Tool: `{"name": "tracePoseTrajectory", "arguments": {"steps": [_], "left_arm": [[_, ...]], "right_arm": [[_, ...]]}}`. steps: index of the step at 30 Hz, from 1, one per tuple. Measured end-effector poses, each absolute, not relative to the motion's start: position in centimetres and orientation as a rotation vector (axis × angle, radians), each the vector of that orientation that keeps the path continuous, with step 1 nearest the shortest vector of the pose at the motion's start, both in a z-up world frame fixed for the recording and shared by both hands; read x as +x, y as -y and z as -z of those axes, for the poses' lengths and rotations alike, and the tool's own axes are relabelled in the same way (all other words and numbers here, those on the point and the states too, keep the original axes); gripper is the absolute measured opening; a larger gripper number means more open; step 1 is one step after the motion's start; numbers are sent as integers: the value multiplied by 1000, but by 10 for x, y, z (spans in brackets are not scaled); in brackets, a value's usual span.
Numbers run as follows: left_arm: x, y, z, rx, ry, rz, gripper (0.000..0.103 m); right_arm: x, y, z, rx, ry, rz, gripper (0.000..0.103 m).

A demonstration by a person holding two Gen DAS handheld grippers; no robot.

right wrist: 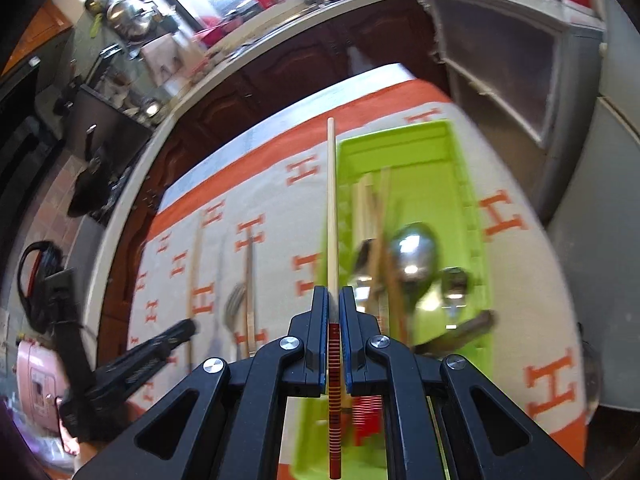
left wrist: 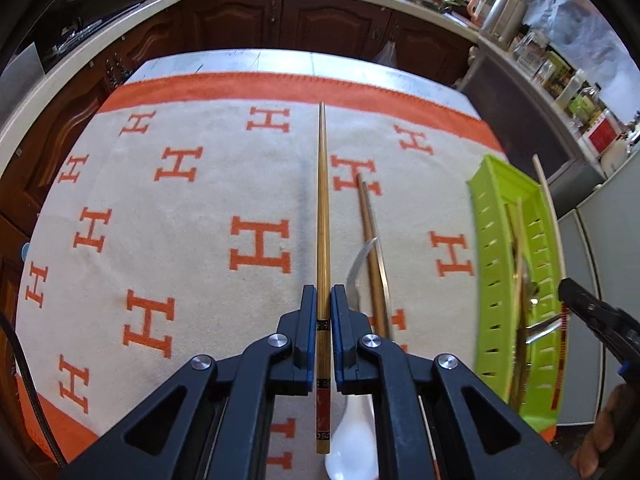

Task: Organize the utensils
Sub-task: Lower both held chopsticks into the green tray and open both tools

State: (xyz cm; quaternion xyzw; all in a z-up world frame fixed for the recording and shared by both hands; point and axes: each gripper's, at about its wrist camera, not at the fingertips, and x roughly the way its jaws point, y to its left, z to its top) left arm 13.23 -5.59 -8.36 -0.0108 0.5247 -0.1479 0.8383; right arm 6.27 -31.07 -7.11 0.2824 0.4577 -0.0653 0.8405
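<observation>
Both grippers are clamped on a chopstick, and the green tray [left wrist: 486, 264] at the right edge of the cloth is the handiest thing to place everything by.

The left gripper [left wrist: 323, 300] has its jaws pinched narrow on a golden-brown chopstick [left wrist: 322, 200]. The stick runs straight out from between the blue pads, its thin tip pointing toward the far orange border of the H-patterned cloth [left wrist: 180, 220], and its decorated red-and-black butt sticks out behind the jaws. This gripper sits well to the left of the tray, over the middle of the cloth.

Between it and the tray lie a dark brown chopstick pair [left wrist: 374, 248] and a metal fork [left wrist: 360, 268], side by side on the cloth, the fork's tines just beside the gripper's right finger. A white ceramic spoon [left wrist: 352, 444] shows under the gripper, nearer than the fork.

The right gripper [right wrist: 333, 308] is likewise closed tight, on a pale chopstick [right wrist: 331, 200] with a red striped butt. It hangs over the tray's left wall, the stick running parallel to that wall and pointing toward the tray's far end.

Inside the tray, blurred, lie a large steel spoon [right wrist: 412, 256], a smaller spoon [right wrist: 454, 284], and several chopsticks [right wrist: 374, 208].
</observation>
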Motion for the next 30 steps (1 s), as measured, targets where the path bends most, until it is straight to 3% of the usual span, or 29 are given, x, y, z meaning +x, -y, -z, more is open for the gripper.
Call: {"name": "tracePoseTrajectory", "arguments": {"steps": [4, 8, 10, 19, 30], "left_arm": [[121, 65, 67, -17, -1090, 362, 4], [110, 78, 56, -9, -1096, 409, 4], [106, 84, 50, -5, -1096, 427, 4], [84, 137, 39, 48, -1106, 546, 4], [69, 212, 70, 74, -1216, 639, 5]], "right_arm": [[58, 330, 81, 596, -1036, 181, 6], [52, 337, 84, 621, -1051, 224, 19], [47, 337, 79, 638, -1016, 232, 21], [17, 345, 45, 675, -883, 317, 21], [-32, 374, 24, 753, -774, 411, 22]]}}
